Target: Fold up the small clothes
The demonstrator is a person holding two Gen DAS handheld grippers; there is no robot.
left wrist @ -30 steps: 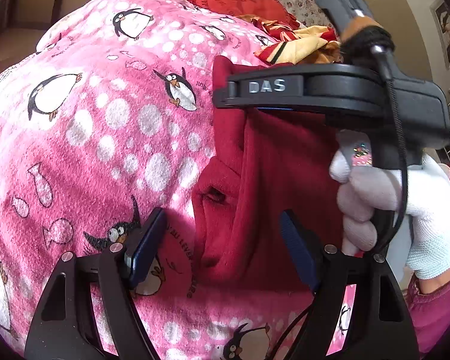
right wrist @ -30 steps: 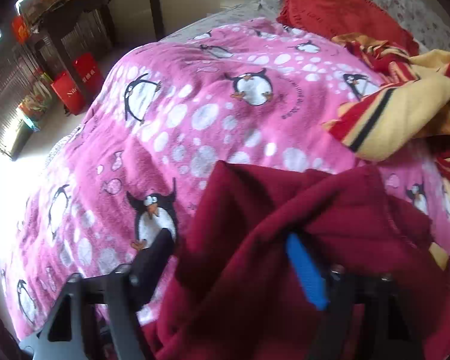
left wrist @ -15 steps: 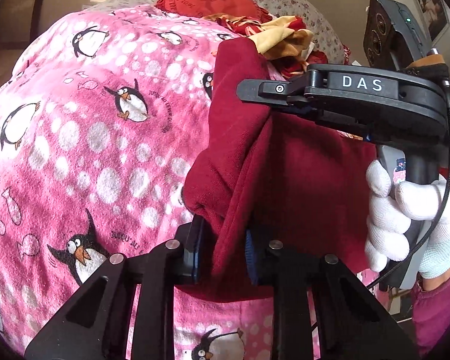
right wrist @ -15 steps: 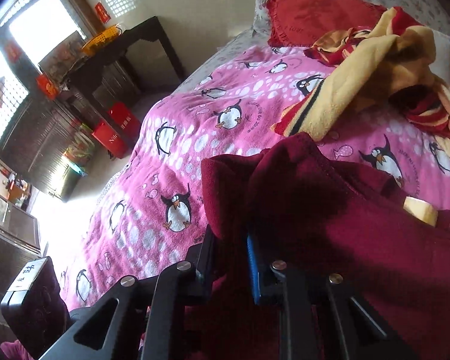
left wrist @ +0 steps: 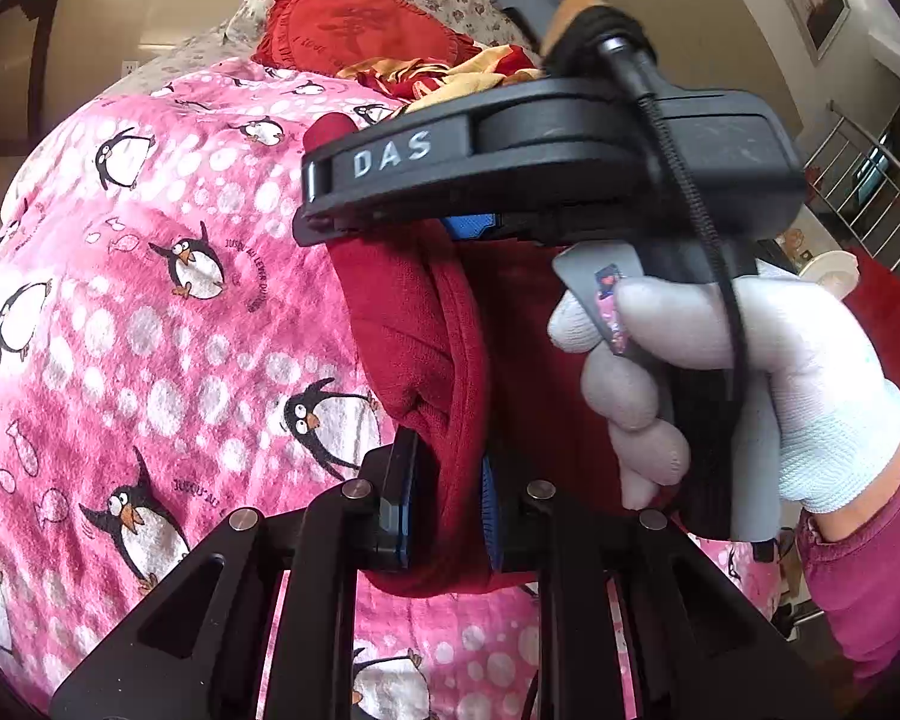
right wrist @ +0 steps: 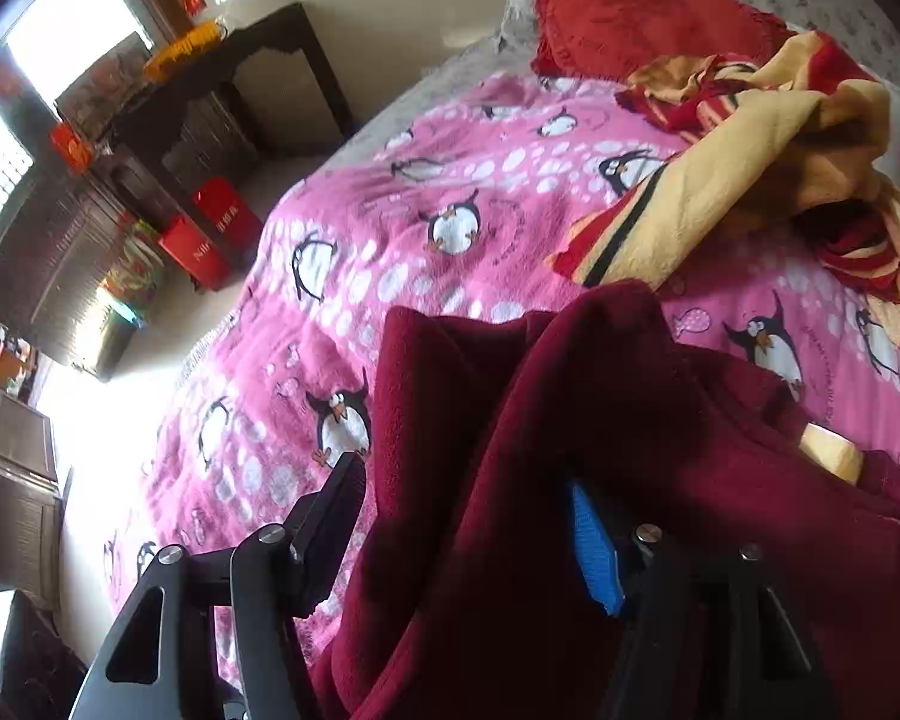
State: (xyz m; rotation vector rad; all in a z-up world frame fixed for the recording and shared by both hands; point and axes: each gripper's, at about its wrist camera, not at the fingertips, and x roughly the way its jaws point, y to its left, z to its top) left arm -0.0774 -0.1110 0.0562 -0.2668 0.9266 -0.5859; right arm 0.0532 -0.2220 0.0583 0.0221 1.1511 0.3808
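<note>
Left wrist view: left gripper (left wrist: 444,501), jaws closing, pads pinching a fold of the maroon fleece garment (left wrist: 426,348).
Right gripper (right wrist: 468,516): jaws opening, fleece draped between them, pads clear of it.
Garment position: lifted over the pink penguin blanket (left wrist: 150,312); lower edge cut off.
Gloved hand (left wrist: 744,384): grips the right handle, hiding the garment's far side.
Background: yellow-and-red striped cloth (right wrist: 744,180), crumpled, type unclear.

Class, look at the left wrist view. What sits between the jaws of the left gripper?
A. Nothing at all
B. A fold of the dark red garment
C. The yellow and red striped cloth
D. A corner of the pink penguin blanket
B: the left gripper has its jaws pressed onto a fold of the dark red garment, lifted above the pink penguin blanket.
</note>
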